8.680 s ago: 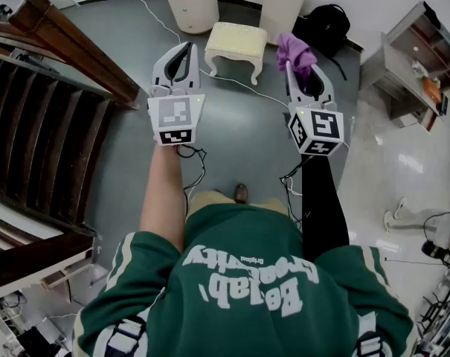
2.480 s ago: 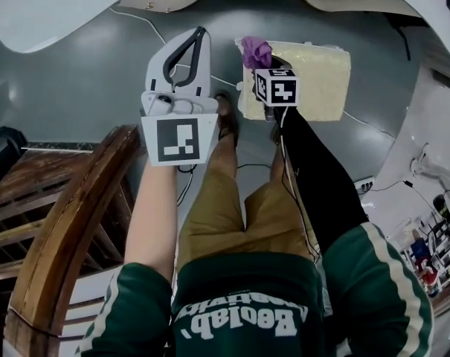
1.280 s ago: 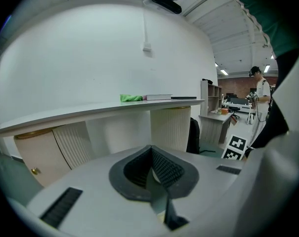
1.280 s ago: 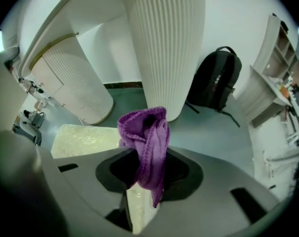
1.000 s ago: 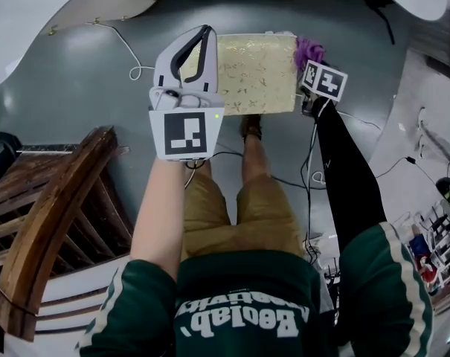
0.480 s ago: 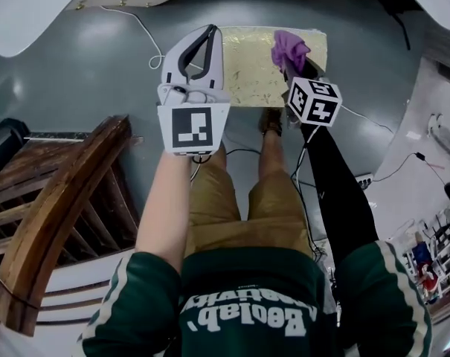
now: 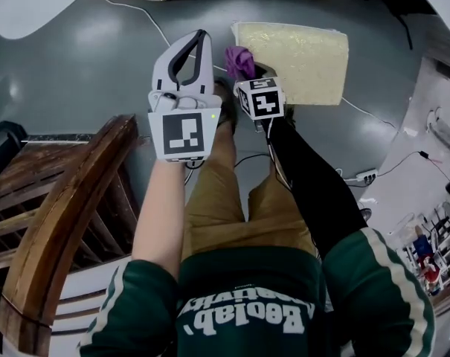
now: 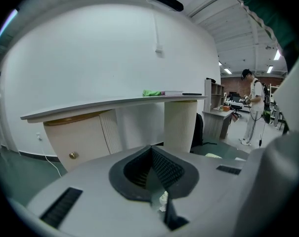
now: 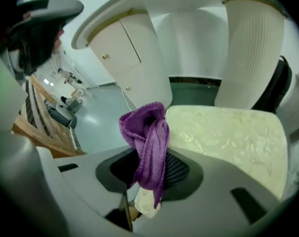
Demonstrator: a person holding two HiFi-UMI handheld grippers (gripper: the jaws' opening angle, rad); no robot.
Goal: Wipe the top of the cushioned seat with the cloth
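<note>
The cream cushioned seat (image 7: 299, 49) stands on the grey floor ahead of me; in the right gripper view the seat (image 9: 228, 137) fills the right half. My right gripper (image 7: 244, 71) is shut on the purple cloth (image 7: 239, 59), which bunches up at the seat's left edge. From that gripper's own camera the cloth (image 9: 148, 139) hangs down over the right gripper (image 9: 154, 174), just left of the cushion. My left gripper (image 7: 200, 39) is held over the floor to the left of the seat, shut and holding nothing. In its own view the left gripper (image 8: 151, 152) points at a white desk.
A white curved desk (image 7: 31, 6) with ribbed cabinets (image 8: 85, 137) stands beyond the seat. A wooden stair rail (image 7: 68, 199) runs along my left. Cables (image 7: 373, 114) and a power strip (image 7: 364, 175) lie on the floor to the right. A person (image 8: 253, 107) stands far off.
My right gripper has drawn the cloth across the cushion from its right part to its left edge. The left gripper has stayed shut, to the left of the seat.
</note>
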